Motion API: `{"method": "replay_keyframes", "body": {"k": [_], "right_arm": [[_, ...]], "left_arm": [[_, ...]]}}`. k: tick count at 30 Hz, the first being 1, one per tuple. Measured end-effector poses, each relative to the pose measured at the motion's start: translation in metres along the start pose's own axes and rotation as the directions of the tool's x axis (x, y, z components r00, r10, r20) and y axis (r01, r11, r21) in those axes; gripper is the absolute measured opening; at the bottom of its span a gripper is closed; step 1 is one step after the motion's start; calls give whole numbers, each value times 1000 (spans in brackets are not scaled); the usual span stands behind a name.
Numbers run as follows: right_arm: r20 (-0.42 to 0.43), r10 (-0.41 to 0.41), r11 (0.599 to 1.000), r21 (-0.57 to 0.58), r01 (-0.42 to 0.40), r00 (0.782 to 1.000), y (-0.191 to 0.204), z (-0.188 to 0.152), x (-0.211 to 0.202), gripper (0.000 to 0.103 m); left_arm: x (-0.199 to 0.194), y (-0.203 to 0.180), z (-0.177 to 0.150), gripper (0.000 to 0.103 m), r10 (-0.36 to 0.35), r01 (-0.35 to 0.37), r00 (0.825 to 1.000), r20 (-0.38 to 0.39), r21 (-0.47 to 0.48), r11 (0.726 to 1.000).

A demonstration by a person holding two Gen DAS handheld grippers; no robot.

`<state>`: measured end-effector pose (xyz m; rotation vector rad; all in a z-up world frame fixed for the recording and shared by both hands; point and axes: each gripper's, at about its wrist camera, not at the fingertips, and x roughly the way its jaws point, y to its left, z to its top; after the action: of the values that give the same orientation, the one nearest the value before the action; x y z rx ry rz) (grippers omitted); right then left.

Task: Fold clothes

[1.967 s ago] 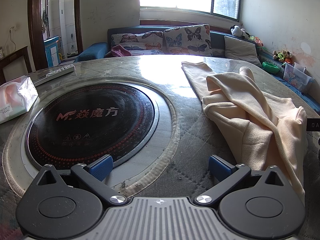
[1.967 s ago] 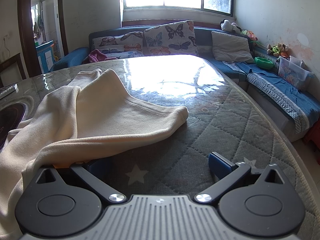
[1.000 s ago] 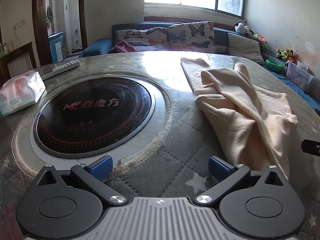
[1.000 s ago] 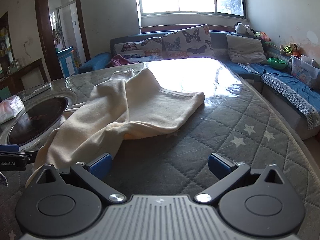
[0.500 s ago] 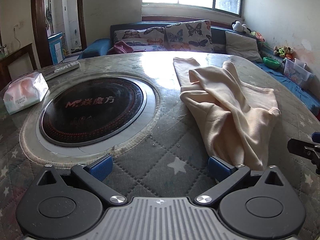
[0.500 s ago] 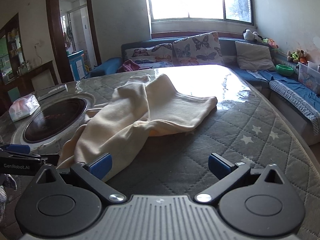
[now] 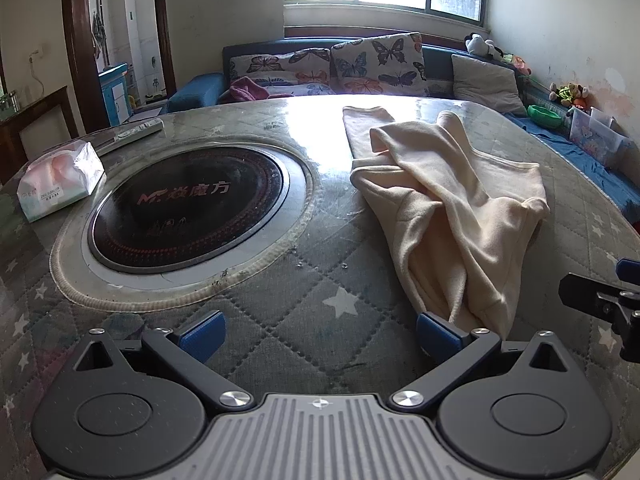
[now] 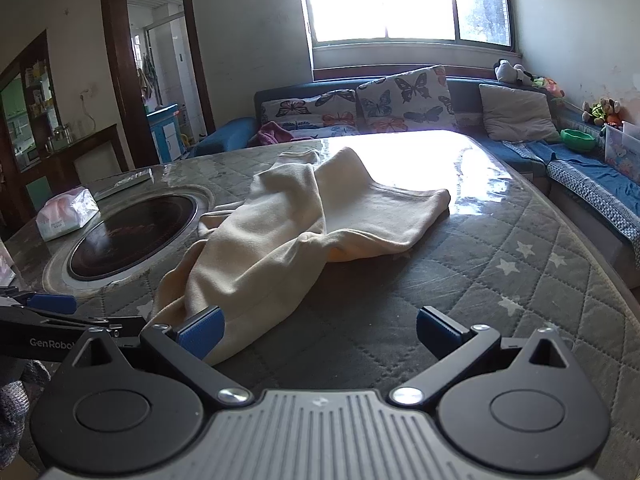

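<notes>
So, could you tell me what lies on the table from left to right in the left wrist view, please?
Tissue pack → round black cooktop → cream garment → tip of the right gripper at the frame's right edge.

- A lived-in home, a living and dining room.
- Behind the round bench (image 8: 500, 280) runs a blue sofa (image 8: 472, 98) with butterfly cushions (image 8: 404, 98).
- Soft toys (image 8: 512, 72) sit on the sofa's back ledge.
- An induction hob (image 7: 188, 208) is set into the bench.

Garment (image 7: 448, 200) lies on table (image 7: 280, 320), right of cooktop (image 7: 188, 208).
</notes>
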<state>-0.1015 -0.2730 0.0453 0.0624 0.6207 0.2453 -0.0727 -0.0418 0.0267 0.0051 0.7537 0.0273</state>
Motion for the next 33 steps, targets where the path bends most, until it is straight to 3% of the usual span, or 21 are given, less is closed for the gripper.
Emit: {"method": "replay_keyframes", "body": {"k": [33], "right_arm": [[48, 41, 999, -24, -40, 998, 19, -13, -29, 103]], "left_arm": [[-34, -10, -20, 103, 10, -11, 999, 39, 19, 1000]]}}
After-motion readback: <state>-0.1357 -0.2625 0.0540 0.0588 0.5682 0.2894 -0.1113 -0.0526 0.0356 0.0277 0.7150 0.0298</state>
